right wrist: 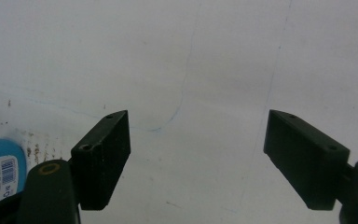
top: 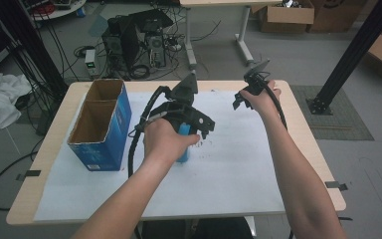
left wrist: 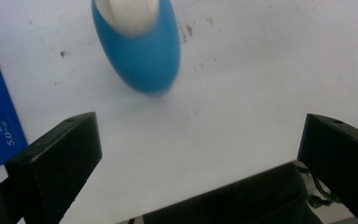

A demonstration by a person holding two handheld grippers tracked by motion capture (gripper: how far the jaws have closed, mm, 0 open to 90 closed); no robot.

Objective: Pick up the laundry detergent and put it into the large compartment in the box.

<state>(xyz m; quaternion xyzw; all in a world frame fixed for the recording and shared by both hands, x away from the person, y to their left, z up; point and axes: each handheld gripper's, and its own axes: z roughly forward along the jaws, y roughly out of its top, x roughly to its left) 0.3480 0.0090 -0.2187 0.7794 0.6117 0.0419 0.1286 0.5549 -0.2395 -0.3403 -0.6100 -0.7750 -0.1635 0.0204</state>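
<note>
High view places the left gripper (top: 186, 119) near the bench (top: 59, 134) centre, jaws spread and empty, with a blue bottle (top: 183, 144) lying just beyond them at 6 o'clock. The right gripper (top: 243, 97), jaws likewise released, hovers at 1 o'clock over the white sheet (top: 238, 169). An open blue box (top: 102, 124) stands at 9 o'clock.

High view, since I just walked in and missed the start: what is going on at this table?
A person holds a gripper in each hand over a white sheet. The left gripper, jaws open, hovers by a blue bottle standing on the sheet, not gripping it. The right gripper, also open, is raised over bare sheet. An open blue box stands at the left.
</note>
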